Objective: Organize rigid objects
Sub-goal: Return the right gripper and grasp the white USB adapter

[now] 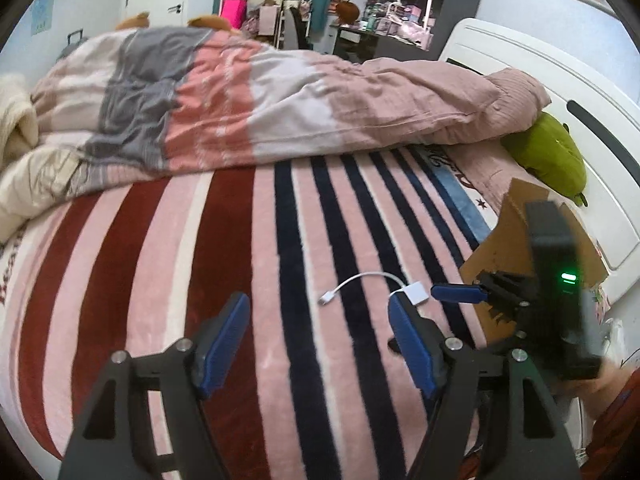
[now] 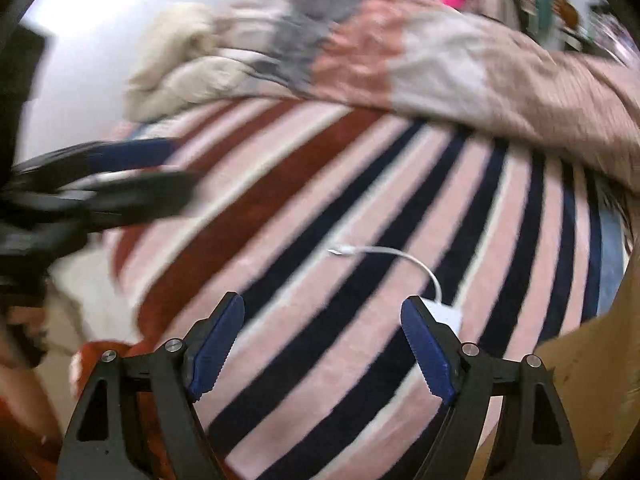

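A white adapter with a short cable point(image 1: 362, 285) lies on the striped blanket point(image 1: 224, 264). My left gripper point(image 1: 320, 308) is open and empty, low over the blanket, the adapter block just beyond its right finger. My right gripper point(image 2: 324, 312) is open and empty; the adapter point(image 2: 400, 258) lies just ahead, its white block point(image 2: 448, 316) beside the right fingertip. The right gripper shows in the left wrist view point(image 1: 460, 293) by a cardboard box point(image 1: 516, 232). The left gripper shows blurred in the right wrist view point(image 2: 132, 168).
A crumpled pink, grey and white duvet point(image 1: 248, 100) is heaped across the far side of the bed. A green plush point(image 1: 552, 152) lies by the white headboard point(image 1: 600, 120). Cardboard point(image 2: 588, 380) fills the right wrist view's lower right. Cluttered shelves stand behind.
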`<action>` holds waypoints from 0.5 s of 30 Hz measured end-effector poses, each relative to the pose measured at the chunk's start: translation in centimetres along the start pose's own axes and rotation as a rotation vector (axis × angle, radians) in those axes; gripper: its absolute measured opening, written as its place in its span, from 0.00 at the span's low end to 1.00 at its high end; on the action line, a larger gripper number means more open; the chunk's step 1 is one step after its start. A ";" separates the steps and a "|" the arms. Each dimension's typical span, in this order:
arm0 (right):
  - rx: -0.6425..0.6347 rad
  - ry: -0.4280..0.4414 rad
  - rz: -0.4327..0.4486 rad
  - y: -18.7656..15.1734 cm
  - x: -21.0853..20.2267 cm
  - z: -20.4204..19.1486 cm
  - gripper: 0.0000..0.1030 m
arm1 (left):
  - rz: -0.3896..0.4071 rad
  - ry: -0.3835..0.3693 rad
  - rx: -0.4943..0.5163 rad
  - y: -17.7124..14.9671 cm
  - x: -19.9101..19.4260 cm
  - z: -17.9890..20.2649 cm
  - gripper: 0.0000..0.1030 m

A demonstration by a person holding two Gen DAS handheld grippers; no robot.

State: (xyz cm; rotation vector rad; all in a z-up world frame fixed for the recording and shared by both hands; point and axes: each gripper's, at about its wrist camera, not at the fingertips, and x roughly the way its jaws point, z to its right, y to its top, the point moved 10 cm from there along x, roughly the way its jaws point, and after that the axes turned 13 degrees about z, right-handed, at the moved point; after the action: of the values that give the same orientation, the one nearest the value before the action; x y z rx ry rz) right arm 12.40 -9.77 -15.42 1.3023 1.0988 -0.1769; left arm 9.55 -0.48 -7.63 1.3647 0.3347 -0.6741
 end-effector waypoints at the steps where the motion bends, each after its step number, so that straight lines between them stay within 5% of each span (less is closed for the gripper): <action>1: 0.024 -0.029 -0.006 -0.5 0.6 0.8 0.76 | -0.005 -0.002 -0.011 -0.4 0.2 -0.4 0.67; 7: 0.161 -0.277 -0.023 -3.4 4.2 7.1 0.76 | -0.033 0.000 -0.039 -2.2 1.1 -1.7 0.67; 11: 0.210 -0.285 -0.013 -4.2 4.9 8.4 0.74 | -0.040 0.009 -0.059 -2.5 1.3 -2.4 0.67; 12: 0.198 -0.291 0.004 -4.1 4.7 8.6 0.71 | -0.041 0.009 -0.063 -2.6 1.4 -2.5 0.67; 13: 0.179 -0.303 0.016 -4.0 4.6 8.8 0.55 | -0.042 0.009 -0.066 -2.7 1.4 -2.5 0.67; 15: 0.148 -0.336 0.017 -3.9 4.7 9.3 0.50 | -0.044 0.008 -0.066 -2.7 1.4 -2.4 0.67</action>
State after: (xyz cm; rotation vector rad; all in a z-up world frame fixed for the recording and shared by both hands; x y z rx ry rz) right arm 17.33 -16.60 -22.72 1.3539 0.7992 -0.4543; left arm 9.29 1.38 -11.06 1.3010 0.3913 -0.6888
